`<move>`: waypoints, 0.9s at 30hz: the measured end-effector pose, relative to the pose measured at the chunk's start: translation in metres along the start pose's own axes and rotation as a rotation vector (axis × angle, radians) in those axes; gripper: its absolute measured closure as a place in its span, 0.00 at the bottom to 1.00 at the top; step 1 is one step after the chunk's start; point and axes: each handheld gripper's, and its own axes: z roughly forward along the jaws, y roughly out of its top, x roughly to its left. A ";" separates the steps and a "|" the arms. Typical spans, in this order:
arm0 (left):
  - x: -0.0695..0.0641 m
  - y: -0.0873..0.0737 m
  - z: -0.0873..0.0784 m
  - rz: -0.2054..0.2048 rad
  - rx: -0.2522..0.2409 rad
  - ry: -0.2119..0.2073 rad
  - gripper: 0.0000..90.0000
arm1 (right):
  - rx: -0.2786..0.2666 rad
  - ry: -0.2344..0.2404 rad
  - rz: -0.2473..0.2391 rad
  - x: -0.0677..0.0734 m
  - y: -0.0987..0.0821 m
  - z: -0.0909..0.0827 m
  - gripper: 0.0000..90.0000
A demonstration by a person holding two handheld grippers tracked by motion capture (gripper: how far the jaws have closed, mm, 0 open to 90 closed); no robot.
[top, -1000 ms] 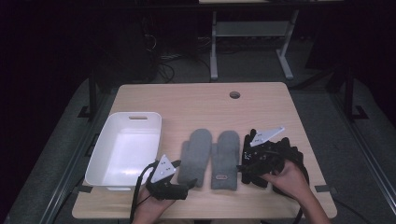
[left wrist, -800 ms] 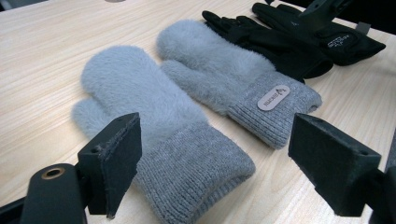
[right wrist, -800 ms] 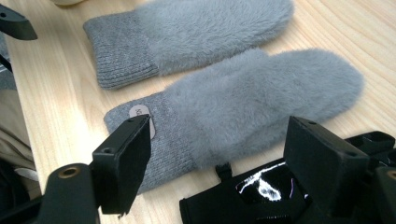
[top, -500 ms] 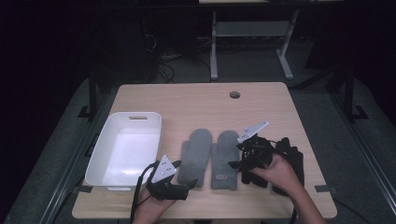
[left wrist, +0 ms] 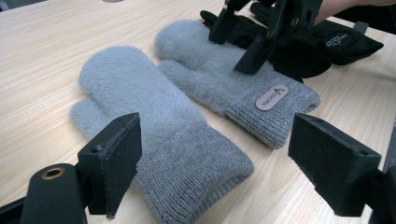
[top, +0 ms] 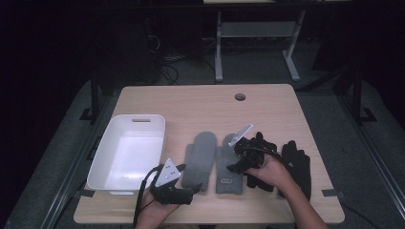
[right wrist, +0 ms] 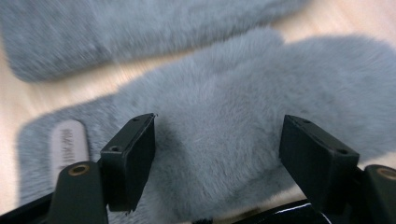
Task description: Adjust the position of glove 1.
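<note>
Dark room, cables and a metal stand behind a pale wooden bench [top: 200, 102].

Right gripper [top: 237, 163] – tilted down over the right mitten [top: 228, 162], jaws wide apart with the grey fur spread between and just past them. Its jaws have just been closing a little; the pads are clear of the fur on both sides in the right gripper view, nothing pinched. The mitten's label [right wrist: 69, 140] sits just outside the one jaw, toward the cuff. From the left gripper view the same jaws hang over the mitten's middle, tips very near or on the pile; contact can't be told.

Left gripper [top: 187, 192] – low at the near edge, jaws apart, nothing between them but air. The left mitten [left wrist: 149, 121] lies straight ahead of those jaws, its ribbed cuff nearest, just in front of and between the pads, not touched. The right mitten lies beyond it, side by side and touching along the thumb side, cuff toward the far jaw.

Black gloves [top: 297, 164] lie on the far side of the right mitten from the left jaws, beneath and behind the right hand [top: 272, 172], edge touching the mitten near its cuff.

White bin [top: 110, 152] – off to the outside of the left gripper, near it, apart from both mittens.
</note>
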 end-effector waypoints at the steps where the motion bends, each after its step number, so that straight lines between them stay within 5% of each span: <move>1: 0.000 0.000 0.000 0.001 -0.002 0.001 0.19 | 0.023 -0.008 -0.003 0.000 0.000 0.003 0.30; 4: 0.000 0.000 0.000 0.003 0.003 0.000 0.19 | 0.086 -0.031 0.008 0.001 0.000 0.014 0.30; 9: -0.002 0.001 0.001 0.004 0.000 -0.002 0.19 | 0.088 -0.024 0.054 0.000 -0.003 0.017 0.36; 20: -0.001 0.001 -0.002 0.000 -0.006 0.007 0.19 | 0.068 0.003 0.127 0.006 -0.009 0.014 0.75; 27: 0.000 0.002 -0.003 0.001 -0.001 0.007 0.19 | 0.026 0.005 0.182 0.007 -0.014 0.008 0.84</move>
